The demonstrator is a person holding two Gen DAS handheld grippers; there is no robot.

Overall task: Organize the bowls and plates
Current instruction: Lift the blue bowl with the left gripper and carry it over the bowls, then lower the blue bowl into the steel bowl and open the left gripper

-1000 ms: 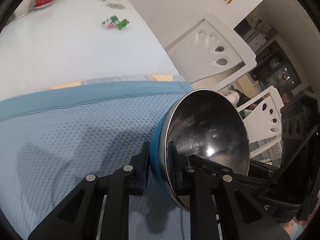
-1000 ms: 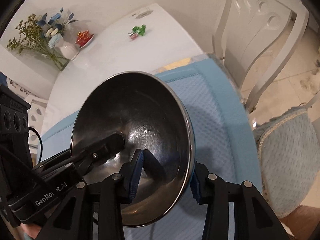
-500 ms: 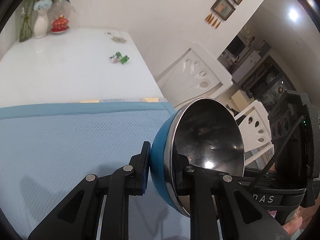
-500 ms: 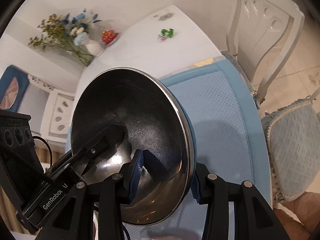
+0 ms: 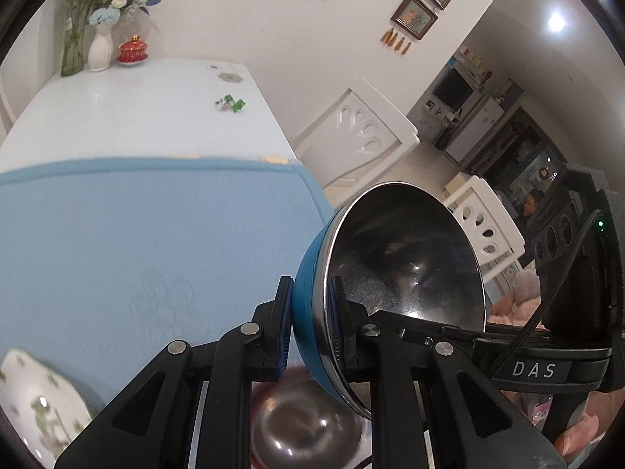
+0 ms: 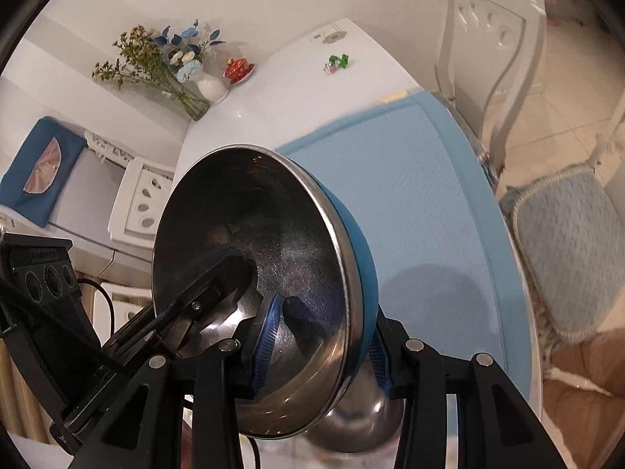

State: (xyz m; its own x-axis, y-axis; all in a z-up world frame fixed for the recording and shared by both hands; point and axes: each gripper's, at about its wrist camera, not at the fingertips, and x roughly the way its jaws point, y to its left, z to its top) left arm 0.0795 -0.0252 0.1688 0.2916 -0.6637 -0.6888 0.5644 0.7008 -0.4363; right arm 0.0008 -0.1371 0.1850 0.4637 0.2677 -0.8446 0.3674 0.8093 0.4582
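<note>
Both handheld grippers are matte black plastic with angular, cut-out linkage arms pinned by round silver screws. The left gripper carries blue ribbed pads on its fingertips; the right gripper has the same blue ribbed pads. Seen from the left wrist, the right unit's body bears white letters "DAS", a black cable looping along it, a small green light and a row of round recesses. The left unit's body shows white "GenRobot" lettering and a thin black cable.

"DAS" in white letters on the right gripper body, left wrist view.
</note>
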